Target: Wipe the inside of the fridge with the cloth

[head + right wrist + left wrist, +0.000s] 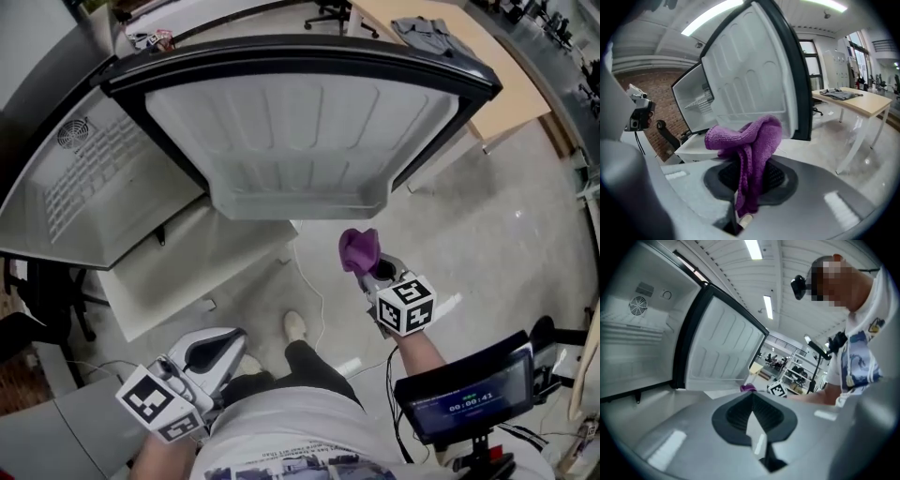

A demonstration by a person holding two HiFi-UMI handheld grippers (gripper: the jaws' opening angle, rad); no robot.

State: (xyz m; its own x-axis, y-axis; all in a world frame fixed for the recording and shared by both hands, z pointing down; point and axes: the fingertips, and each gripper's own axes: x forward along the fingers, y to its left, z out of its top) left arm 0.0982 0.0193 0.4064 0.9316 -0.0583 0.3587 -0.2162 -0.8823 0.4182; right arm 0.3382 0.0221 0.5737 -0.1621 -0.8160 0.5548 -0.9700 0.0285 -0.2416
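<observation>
Purple cloth (749,136) in right gripper (745,187), fridge interior (80,183) cropped

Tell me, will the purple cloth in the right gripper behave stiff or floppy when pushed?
Probably floppy: the purple cloth folds and droops over the right gripper, shut on it. Likely light, as one pinch holds it. Its fuzzy weave may drag and bunch, not slide.

The grey floor (497,244) carries the open fridge (84,187) at upper left and a white cable (317,295) at centre, while the wooden tabletop (506,94) at upper right bears a grey garment (427,36).
</observation>
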